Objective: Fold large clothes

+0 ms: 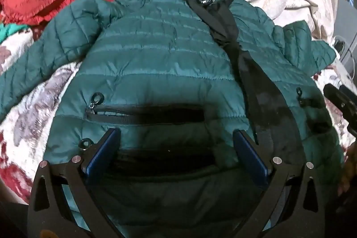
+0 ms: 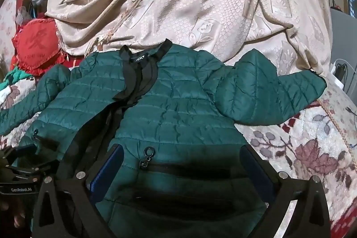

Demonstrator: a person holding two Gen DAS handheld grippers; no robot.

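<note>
While the green puffer jacket (image 1: 156, 55) lies front-up on the floral bedspread (image 1: 33, 104), collar toward the top of the frame and hem at the bottom, its long axis runs straight ahead of both claws. At lower left, the left gripper (image 1: 176, 144) gapes fully over its hem panel, gripping nothing. At lower right, the right gripper (image 2: 181, 162) does likewise, nearer the bent sleeve (image 2: 263, 90) at right.
</note>
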